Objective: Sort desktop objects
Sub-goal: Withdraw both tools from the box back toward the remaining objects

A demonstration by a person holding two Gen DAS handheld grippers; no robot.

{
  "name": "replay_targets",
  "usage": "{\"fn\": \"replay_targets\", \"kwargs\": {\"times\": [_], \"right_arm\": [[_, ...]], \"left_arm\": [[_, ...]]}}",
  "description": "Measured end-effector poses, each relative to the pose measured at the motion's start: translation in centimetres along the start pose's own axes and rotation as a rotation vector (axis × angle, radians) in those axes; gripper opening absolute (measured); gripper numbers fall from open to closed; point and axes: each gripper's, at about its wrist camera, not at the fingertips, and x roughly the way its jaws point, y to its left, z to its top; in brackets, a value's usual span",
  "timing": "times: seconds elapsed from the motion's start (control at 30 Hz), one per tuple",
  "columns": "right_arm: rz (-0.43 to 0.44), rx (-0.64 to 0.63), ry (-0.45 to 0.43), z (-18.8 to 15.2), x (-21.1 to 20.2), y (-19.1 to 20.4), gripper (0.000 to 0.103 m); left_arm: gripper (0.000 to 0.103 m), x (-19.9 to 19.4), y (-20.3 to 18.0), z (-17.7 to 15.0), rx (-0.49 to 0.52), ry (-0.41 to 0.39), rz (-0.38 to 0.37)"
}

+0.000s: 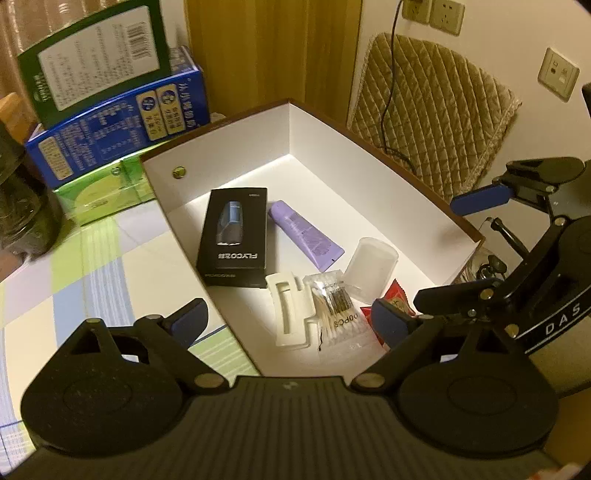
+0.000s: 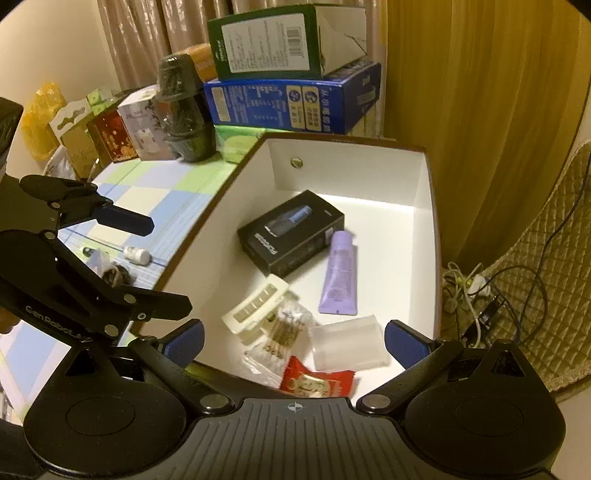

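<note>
Jaws spread, empty: left gripper [image 1: 288, 325], right gripper [image 2: 293, 341] | white box [image 1: 399, 206] far half bare

One white box [image 2: 424, 177] holds six things: one black carton [image 2: 291, 236], one purple tube [image 2: 340, 277], one white clip [image 2: 255, 302]. Also one bag of cotton swabs [image 2: 277, 339], one clear plastic case [image 2: 349, 347] and one red packet [image 2: 317, 380].

Quilted cushion [image 1: 436, 110], wall sockets [image 1: 432, 11]

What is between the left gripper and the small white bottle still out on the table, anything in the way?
Seen from the right wrist camera, the small white bottle lies on the checked table outside the white box, below the open left gripper. Nothing visible stands between them; a dark tangled item lies right beside the bottle.
</note>
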Motion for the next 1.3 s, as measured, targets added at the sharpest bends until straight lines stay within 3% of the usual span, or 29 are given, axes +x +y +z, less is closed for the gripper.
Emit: {"fn": "replay_targets", "kwargs": {"times": [0.73,1.3], "right_arm": [[0.039,0.028,-0.096,-2.0,-2.7,9.2,0.101],[0.08,0.099,-0.078,-4.3,-0.4,16.5,0.101]], "left_arm": [[0.093,-8.9,4.8,-7.6,-0.099,-0.063,0.041],[0.093,-12.5,11.2,-15.2,-0.22,-0.008,0.117]]}}
